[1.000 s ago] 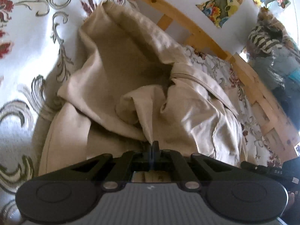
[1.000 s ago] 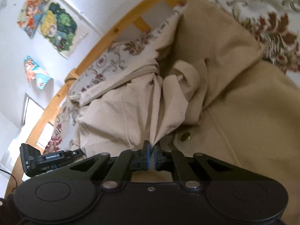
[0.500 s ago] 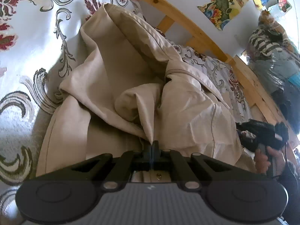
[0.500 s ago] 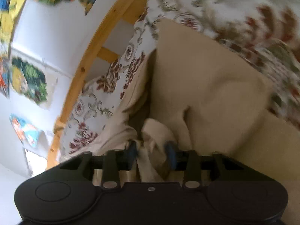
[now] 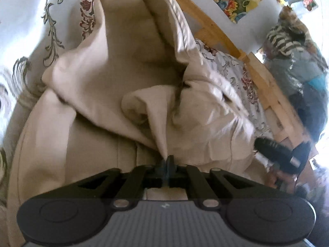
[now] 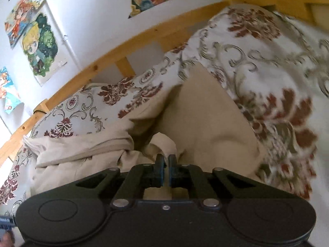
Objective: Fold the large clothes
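A large beige coat [image 5: 127, 78] lies crumpled on a floral bedspread [image 5: 26, 20]. My left gripper [image 5: 167, 160] is shut on a thin raised fold of it, and the cloth rises from the fingertips in a taut ridge. In the right wrist view the same coat [image 6: 205, 123] spreads ahead, with a small fold standing up at my right gripper [image 6: 166, 160]. That gripper is shut on this fold, its blue pads nearly touching. At the coat's right edge in the left wrist view, a hand [image 5: 275, 182] holds the right gripper's black body.
A wooden bed rail [image 6: 102, 65] runs behind the bedspread [image 6: 257, 61], below a white wall with colourful posters [image 6: 39, 47]. Striped and dark clothes [image 5: 294, 47] are piled past the bed's far right corner.
My right gripper let go of its first fold, swung across the coat with its jaws apart, and shut on a new fold. The left gripper kept its pinch while the coat bunched closer.
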Available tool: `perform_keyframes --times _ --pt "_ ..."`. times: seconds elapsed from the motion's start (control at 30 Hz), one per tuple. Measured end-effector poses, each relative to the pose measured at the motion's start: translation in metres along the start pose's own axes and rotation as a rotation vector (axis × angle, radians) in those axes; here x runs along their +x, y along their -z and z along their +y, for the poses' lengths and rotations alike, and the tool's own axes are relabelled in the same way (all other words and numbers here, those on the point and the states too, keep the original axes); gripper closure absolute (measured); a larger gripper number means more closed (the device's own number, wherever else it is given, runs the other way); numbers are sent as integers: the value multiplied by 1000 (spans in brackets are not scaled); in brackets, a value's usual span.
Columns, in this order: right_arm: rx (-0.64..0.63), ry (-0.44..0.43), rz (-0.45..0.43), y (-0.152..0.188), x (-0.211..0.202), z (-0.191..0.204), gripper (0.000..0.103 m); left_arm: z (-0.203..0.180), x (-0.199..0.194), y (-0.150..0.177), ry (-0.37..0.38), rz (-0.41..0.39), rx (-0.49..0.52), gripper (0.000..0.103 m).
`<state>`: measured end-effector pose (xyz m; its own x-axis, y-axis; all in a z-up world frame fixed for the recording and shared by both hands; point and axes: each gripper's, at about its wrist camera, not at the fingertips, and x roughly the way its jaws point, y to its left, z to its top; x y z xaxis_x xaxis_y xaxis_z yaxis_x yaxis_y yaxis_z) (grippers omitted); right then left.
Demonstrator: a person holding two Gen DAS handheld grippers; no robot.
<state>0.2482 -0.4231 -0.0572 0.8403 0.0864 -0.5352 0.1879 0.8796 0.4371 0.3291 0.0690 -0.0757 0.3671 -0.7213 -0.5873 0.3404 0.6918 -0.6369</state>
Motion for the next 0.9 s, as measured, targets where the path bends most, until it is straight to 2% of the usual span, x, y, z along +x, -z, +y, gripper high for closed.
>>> perform_keyframes --times 0.03,0.07,0.1,0.13,0.17,0.3,0.33,0.4,0.43,0.47,0.5,0.6,0.63,0.7,0.77,0.83,0.9 --pt "24 0 -1 3 -3 -2 88 1 -4 -5 3 -13 -5 92" --pt "66 -10 -3 6 -7 -6 84 2 -8 -11 4 -33 -14 72" --pt "114 -18 -3 9 -13 -11 75 2 -12 -16 13 -65 -35 60" --pt "160 -33 -2 13 -15 -12 67 4 -15 -21 22 -100 -55 44" --pt "208 -58 -5 16 -20 -16 65 5 -18 -26 23 -124 -69 40" --pt "264 -107 -2 19 -26 -16 42 16 3 -50 -77 -84 -134 40" --pt "271 -114 -3 19 -25 -15 41 18 12 -55 -110 -62 -156 46" --pt "291 -129 2 19 -20 -12 44 13 25 -59 -122 -40 -155 70" --pt "295 -133 4 19 -18 -11 63 6 28 -60 -132 -43 -116 99" --pt "290 -140 10 20 -16 -8 77 -4 31 -60 -156 -59 -64 100" --pt "269 -128 11 20 -16 -3 96 -14 28 -59 -192 -95 -8 101" --pt "122 -121 -3 23 -29 18 99 -42 9 -58 -306 -246 150 102" --pt "52 -115 34 27 -30 29 100 -43 8 -60 -350 -253 179 102" --pt "1 -117 96 39 -26 39 100 -33 19 -61 -410 -189 173 102" --pt "24 -139 135 45 -20 37 97 -23 25 -58 -408 -145 141 100" --pt "79 -151 110 38 -23 27 80 -22 18 -51 -364 -157 108 93" --pt "143 -153 47 27 -30 13 71 -24 10 -43 -355 -166 100 84"
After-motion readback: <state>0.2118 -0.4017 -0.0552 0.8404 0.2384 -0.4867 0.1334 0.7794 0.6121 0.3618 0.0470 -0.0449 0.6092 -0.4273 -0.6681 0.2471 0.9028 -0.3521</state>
